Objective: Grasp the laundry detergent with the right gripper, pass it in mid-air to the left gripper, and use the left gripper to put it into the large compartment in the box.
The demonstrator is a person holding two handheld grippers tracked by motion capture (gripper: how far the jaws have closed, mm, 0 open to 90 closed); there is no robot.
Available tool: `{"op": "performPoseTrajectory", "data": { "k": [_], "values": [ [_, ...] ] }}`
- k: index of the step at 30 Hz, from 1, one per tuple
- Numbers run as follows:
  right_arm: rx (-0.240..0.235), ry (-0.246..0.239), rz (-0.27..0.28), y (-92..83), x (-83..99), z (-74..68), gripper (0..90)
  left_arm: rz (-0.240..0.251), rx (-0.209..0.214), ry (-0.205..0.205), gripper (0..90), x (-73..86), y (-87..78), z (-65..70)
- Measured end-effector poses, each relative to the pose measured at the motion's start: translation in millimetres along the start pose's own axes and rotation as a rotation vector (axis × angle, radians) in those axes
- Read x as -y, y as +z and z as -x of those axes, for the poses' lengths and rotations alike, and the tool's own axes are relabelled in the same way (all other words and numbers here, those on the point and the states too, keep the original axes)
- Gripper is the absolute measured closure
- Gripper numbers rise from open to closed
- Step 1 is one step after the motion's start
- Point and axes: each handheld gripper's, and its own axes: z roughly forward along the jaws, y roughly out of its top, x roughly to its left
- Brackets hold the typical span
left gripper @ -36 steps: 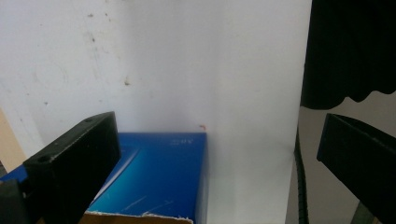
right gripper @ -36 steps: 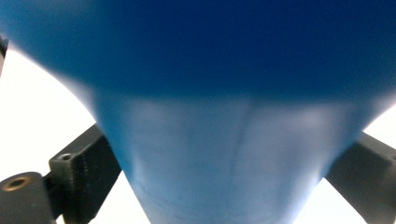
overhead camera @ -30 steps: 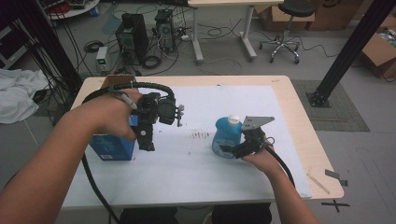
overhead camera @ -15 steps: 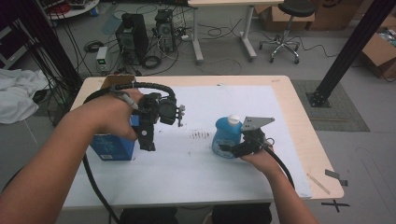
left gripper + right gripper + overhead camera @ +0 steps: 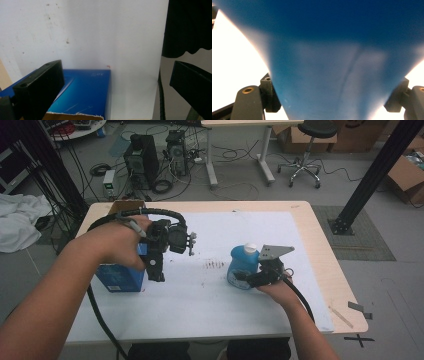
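Observation:
A blue plastic bottle with a white cap stands upright on the white sheet, right of centre. My right gripper comes in low from its near side. Its jaws have just been closing, and in the right gripper view they sit against both sides of the bottle. A blue cardboard box with a torn open top lies at the left. My left gripper hangs over the box's right end, pointing down. In the left gripper view its jaws stand wide apart above the box, holding nothing.
The white sheet covers most of the wooden table. Dark specks mark the sheet between the grippers. A thin stick lies at the table's right front corner. Beyond the table are computer towers, cables and a stool.
The right gripper's jaws have drawn in on the bottle. Both hands have kept their places, and the left gripper is unchanged.

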Motion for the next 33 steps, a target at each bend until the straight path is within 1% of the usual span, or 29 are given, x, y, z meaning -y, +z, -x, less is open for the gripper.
{"op": "performPoseTrajectory", "data": {
  "k": [2, 11, 12, 13, 14, 16, 17, 18, 19, 24, 26, 27, 29, 30, 31, 33],
  "values": [
    [-0.001, 0.000, -0.001, 0.1, 0.1, 0.0, 23.6, -0.003, 0.001, 0.001, 0.1, 0.0, 0.1, -0.2],
    [0.000, -0.009, 0.007, 0.6, 0.2, -1.3, 29.7, -0.002, 0.002, 0.000, 0.1, 0.1, 1.3, -0.4],
    [0.002, -0.011, 0.006, 0.9, 0.3, -1.4, 30.7, -0.002, 0.001, -0.001, 0.1, 0.1, 1.3, -0.4],
    [0.006, -0.015, 0.008, 1.3, 0.6, -2.0, 33.6, -0.003, 0.001, 0.000, 0.1, 0.3, 1.4, -0.3],
    [0.006, -0.015, 0.008, 1.3, 0.6, -2.0, 33.6, -0.003, 0.001, 0.000, 0.1, 0.3, 1.4, -0.3],
    [0.009, -0.024, 0.011, 1.9, 2.3, -2.8, 39.3, -0.001, 0.000, -0.001, 0.1, 0.7, 1.2, -0.2],
    [0.009, -0.024, 0.011, 1.9, 2.3, -2.8, 39.3, -0.001, 0.000, -0.001, 0.1, 0.9, 1.2, -0.1],
    [0.013, -0.029, 0.012, 2.0, 3.2, -3.1, 41.2, -0.002, 0.001, -0.002, 0.1, 1.1, 1.2, 0.0],
    [0.013, -0.036, 0.023, 1.6, 5.0, -3.9, 43.2, -0.001, 0.000, -0.001, 0.1, 1.4, 1.3, 0.1],
    [0.015, -0.040, 0.039, 1.2, 6.5, -4.4, 44.9, -0.001, 0.001, -0.006, 0.1, 2.4, 1.2, 0.7],
    [0.019, -0.058, 0.037, 1.1, 5.5, -6.2, 46.0, -0.001, -0.001, -0.004, 0.1, 2.5, 0.4, 1.0],
    [0.019, -0.058, 0.037, 1.1, 5.5, -6.2, 46.0, 0.001, -0.002, -0.005, 0.1, 2.6, 0.3, 1.2],
    [0.021, -0.084, 0.025, 1.5, 3.1, -9.3, 46.7, 0.002, -0.005, -0.006, 0.1, 2.6, -0.3, 1.3],
    [0.021, -0.084, 0.025, 1.5, 3.1, -9.3, 46.7, 0.000, -0.004, -0.006, 0.1, 2.4, -0.9, 1.3],
    [0.016, -0.092, 0.020, 0.9, 1.2, -10.0, 47.0, 0.000, -0.003, -0.005, 0.1, 2.2, -1.4, 1.5],
    [-0.004, -0.084, 0.032, -1.4, -2.1, -9.3, 47.0, 0.000, -0.003, -0.002, 0.1, 1.7, -2.4, 1.4]
  ]
}}
